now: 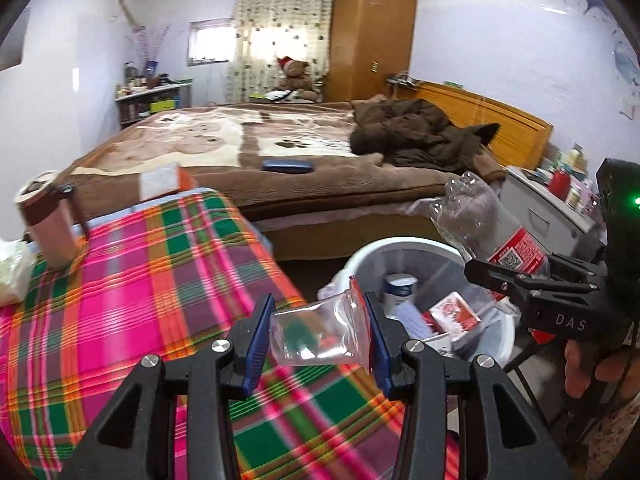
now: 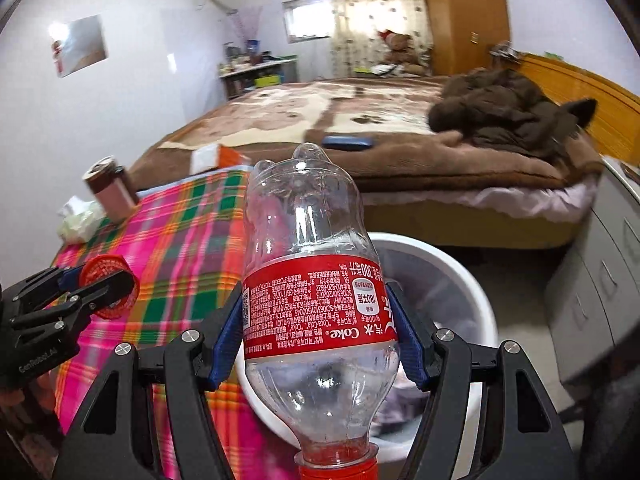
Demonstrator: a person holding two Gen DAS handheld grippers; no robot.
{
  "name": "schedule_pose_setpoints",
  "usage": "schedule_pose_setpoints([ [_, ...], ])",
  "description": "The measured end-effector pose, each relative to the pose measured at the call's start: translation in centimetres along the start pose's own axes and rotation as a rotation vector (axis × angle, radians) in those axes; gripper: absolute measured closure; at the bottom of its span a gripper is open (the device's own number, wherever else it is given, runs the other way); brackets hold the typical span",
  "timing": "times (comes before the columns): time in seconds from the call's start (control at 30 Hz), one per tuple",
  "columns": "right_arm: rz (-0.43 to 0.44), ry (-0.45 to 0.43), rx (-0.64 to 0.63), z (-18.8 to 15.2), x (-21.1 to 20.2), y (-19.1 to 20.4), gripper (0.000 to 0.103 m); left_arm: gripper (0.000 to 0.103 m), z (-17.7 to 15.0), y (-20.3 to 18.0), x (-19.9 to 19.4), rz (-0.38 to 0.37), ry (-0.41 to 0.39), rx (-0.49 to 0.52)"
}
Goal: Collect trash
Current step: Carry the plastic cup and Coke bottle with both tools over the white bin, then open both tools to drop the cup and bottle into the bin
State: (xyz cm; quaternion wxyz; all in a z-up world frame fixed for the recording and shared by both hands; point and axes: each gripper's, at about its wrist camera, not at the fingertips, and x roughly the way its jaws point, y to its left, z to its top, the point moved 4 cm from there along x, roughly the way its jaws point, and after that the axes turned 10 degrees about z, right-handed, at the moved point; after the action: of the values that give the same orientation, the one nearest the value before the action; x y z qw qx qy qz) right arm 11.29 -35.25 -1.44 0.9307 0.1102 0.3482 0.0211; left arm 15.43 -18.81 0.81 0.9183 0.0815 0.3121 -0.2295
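Note:
My left gripper (image 1: 318,330) is shut on a clear plastic zip bag (image 1: 320,332) with a red seal strip, held at the edge of the plaid-covered table (image 1: 120,300), beside the white trash bin (image 1: 412,248). It also shows in the right wrist view (image 2: 100,284). My right gripper (image 2: 320,344) is shut on an empty Coke bottle (image 2: 312,280) with a red label, bottom pointing away, held over the white bin (image 2: 452,264). That bottle shows in the left wrist view (image 1: 492,228) above the bin's right rim. The bin holds a red carton (image 1: 454,312) and other waste.
On the table stand a brown cup (image 1: 48,220), crumpled pale plastic (image 1: 12,276) and an orange-white box (image 1: 164,180). Behind is a bed (image 1: 248,140) with a brown jacket (image 1: 416,132) and a blue item (image 1: 286,166). A grey drawer cabinet (image 2: 600,280) stands right of the bin.

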Motion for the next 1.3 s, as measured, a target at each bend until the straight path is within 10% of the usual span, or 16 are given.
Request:
schedule_pose_setpoints([
  [0.57,-0.103,0.097,0.119,-2.1,1.6,-5.8,0.035,0.057,0.2,-8.8,4.1,-0.088,0.063,0.110],
  [0.73,-0.094,0.115,0.141,-2.2,2.5,-6.1,0.035,0.027,0.0,-8.9,4.5,-0.087,0.079,0.100],
  [1.3,-0.084,0.094,0.120,-1.2,1.8,-5.3,0.033,0.024,0.1,-6.3,3.7,-0.061,0.075,0.048],
])
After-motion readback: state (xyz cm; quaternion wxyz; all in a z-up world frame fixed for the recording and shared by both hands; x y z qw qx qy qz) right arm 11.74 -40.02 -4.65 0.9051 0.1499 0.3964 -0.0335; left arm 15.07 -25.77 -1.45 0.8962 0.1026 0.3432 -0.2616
